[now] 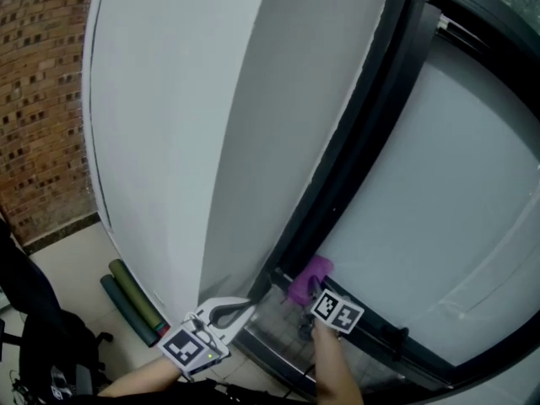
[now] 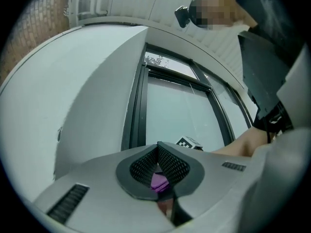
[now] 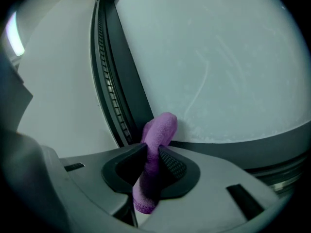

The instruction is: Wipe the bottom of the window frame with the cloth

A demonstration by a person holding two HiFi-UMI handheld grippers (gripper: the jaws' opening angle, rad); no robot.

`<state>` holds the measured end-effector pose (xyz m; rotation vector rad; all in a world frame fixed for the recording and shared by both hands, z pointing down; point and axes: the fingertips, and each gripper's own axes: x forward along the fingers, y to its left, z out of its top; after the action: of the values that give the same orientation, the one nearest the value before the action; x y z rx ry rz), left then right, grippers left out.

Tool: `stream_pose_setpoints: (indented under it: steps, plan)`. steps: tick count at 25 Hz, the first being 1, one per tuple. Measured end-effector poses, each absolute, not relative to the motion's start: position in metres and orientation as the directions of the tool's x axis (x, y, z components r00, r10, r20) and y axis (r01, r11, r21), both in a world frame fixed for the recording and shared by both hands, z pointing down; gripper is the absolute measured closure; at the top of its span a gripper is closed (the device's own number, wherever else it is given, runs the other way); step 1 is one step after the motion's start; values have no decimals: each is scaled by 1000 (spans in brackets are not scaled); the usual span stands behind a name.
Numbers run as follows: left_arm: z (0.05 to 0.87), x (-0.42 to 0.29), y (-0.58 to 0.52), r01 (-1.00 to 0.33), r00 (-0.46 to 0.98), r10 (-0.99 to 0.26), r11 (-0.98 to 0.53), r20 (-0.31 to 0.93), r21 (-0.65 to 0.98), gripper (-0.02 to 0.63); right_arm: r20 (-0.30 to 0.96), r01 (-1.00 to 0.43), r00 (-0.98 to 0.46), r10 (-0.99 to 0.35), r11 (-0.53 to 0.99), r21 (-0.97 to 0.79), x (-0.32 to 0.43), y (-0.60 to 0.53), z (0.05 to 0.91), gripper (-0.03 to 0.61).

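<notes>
Cloth [image 3: 158, 130]: purple, pinched by the right gripper [image 3: 151, 152]; its free end sticks up past the jaw tips into the lower corner of the frame [image 3: 121, 106], seemingly touching the glass [image 3: 218, 57] where upright meets bottom rail.
Left gripper [image 2: 158, 145]: jaws pressed together at the tips, nothing between them; hangs just left of the right gripper, near the white wall [image 1: 169, 125].
Mats [image 1: 131, 299]: two green rolls on the floor at the foot of the wall.
</notes>
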<state>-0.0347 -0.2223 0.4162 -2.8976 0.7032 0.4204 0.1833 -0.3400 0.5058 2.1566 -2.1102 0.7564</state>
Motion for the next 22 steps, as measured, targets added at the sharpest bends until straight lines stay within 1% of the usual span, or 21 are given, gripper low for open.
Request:
stream_pose_setpoints:
  steps: [2,5,12,16,19,22]
  plan:
    - [420,-35,-217,-464,853,-428,-884,-298,-58,609,385,-950,-37,-922,-87,-300,183,-345,514,502]
    - [433,-36,-213,-459,862,-430,-887,-268,-52,609,431,-964,-34,-902,-85,-253,185,-356,520,501]
    - [449,-39,-221,-437,874,-424,-900,-237,-3,609,545,-997,27,-838,-60,-43,183,-374,525,500]
    - [449,-34,-225,-402,889,-392,-916,-236,10,609,603,-996,75,-794,-36,76,182,-372,525,497]
    - [449,-28,-225,-372,902,-362,-928,-236,3,609,611,-988,121,-782,-34,153,185,-366,525,497]
    - [450,-26,-226,-355,907,-346,-935,-240,5,609,608,-985,126,-784,-28,169,185,-361,525,497]
